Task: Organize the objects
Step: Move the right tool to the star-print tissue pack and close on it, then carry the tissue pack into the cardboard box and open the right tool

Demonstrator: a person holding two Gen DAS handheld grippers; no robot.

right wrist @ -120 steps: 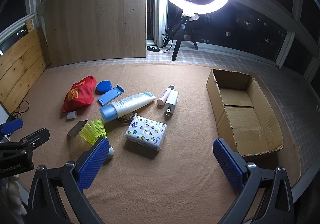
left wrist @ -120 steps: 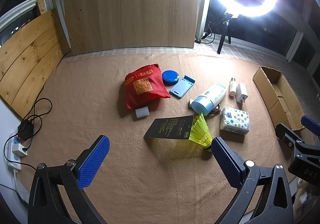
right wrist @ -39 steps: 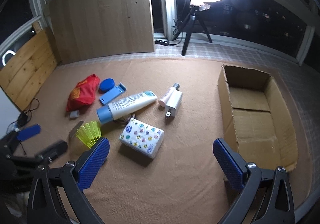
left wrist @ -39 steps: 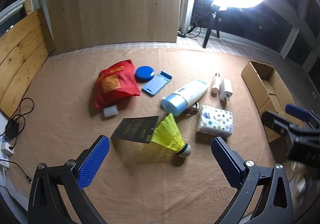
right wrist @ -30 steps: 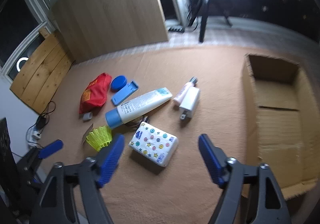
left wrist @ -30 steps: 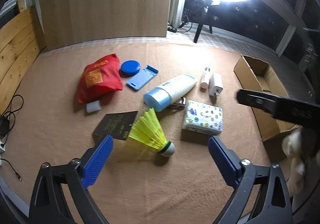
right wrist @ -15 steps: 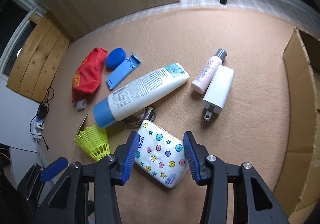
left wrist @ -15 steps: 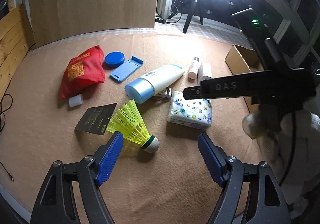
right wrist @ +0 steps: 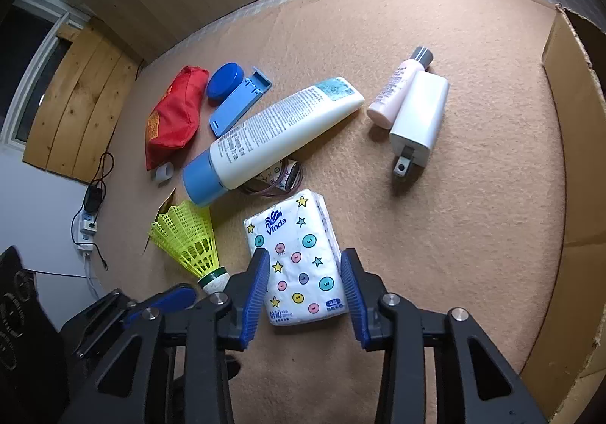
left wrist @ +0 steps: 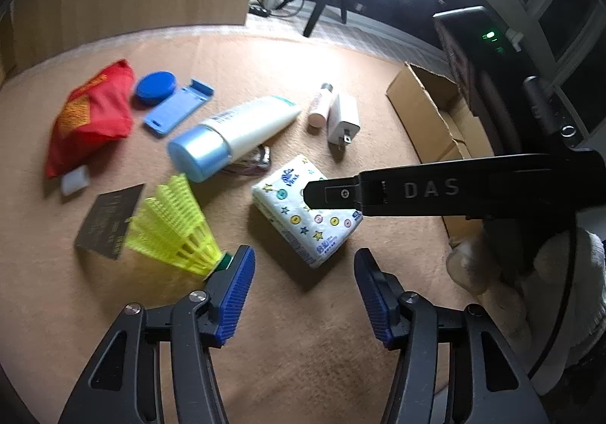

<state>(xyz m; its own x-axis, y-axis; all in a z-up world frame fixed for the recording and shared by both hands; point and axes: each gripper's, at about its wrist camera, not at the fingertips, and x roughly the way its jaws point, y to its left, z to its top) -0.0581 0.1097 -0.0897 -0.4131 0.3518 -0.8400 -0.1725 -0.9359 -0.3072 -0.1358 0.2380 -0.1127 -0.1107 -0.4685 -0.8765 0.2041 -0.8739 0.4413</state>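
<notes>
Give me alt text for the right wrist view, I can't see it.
The right gripper is closing its blue fingers around a patterned tissue pack on a tan mat. Beyond lie a yellow shuttlecock, a white tube and a white charger; a cardboard box stands at right.

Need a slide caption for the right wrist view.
Right gripper closing around the tissue pack, shuttlecock beside it on the mat.

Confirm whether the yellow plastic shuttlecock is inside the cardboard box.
No: the yellow plastic shuttlecock lies on the tan mat, far from the cardboard box.
</notes>
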